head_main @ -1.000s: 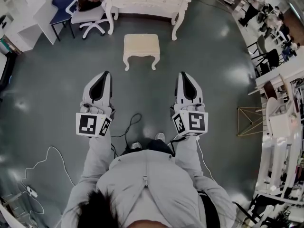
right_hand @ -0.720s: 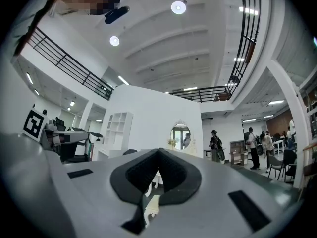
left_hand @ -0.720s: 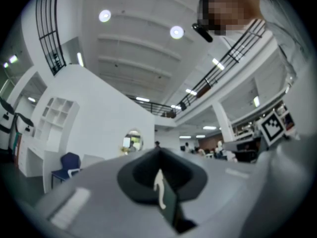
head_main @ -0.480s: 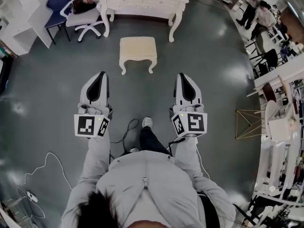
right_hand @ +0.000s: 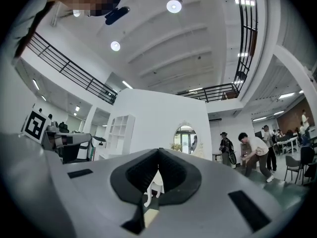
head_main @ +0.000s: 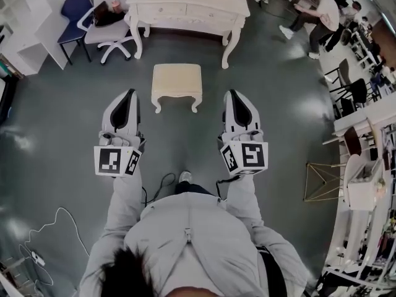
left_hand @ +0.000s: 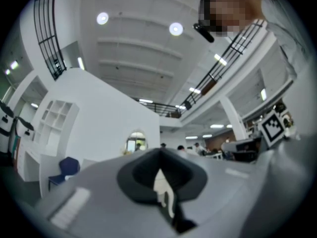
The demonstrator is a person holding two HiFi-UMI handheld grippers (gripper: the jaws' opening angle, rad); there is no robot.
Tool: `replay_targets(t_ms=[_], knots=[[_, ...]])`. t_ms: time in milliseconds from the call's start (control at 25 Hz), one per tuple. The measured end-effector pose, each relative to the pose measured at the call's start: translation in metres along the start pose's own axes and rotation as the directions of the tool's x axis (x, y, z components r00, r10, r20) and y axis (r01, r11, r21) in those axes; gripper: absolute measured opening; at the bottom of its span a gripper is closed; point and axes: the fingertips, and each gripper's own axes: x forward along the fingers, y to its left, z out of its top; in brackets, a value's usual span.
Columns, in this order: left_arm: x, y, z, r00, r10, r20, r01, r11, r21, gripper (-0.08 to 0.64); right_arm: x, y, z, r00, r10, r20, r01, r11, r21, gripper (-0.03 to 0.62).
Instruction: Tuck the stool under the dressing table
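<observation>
Both tongs, left [head_main: 125, 101] and right [head_main: 237, 101], closed, empty.

Stool [head_main: 177, 82] at 12 o'clock, dressing table [head_main: 185, 5] behind it against the far side.

The stool stands on the floor in front of the table and apart from it, not under it. The left gripper [head_main: 130, 93] lies at its 8 o'clock and the right gripper [head_main: 234, 93] at its 4 o'clock, both near but not touching. Two chairs [head_main: 108, 33] stand at 11 o'clock, left of the table. A crouching person [head_main: 318, 14] is at 1 o'clock, a wire frame [head_main: 322, 181] at 3 o'clock, and a loose cable [head_main: 43, 228] on the floor at 8 o'clock.
</observation>
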Motion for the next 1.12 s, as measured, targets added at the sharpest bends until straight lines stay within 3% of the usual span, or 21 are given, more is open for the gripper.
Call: replay_targets(t_ms=[320, 680, 1120], knots=[[0.058, -0.009, -0.014, 1.000, 0.020, 0.007, -0.020, 1.000, 0.004, 0.004, 0.038, -0.045, -0.016, 1.000, 0.031, -0.006, -0.031, 0.999, 0.014, 0.002], [0.087, -0.005, -0.028, 1.000, 0.020, -0.010, -0.020, 1.000, 0.009, 0.005, 0.061, -0.059, -0.027, 0.999, 0.045, -0.012, -0.045, 0.999, 0.020, 0.002], [0.160, 0.022, -0.054, 0.999, -0.029, -0.020, 0.029, 0.999, 0.019, 0.005, 0.127, -0.096, -0.044, 1.000, -0.015, -0.017, 0.015, 1.000, 0.023, 0.002]])
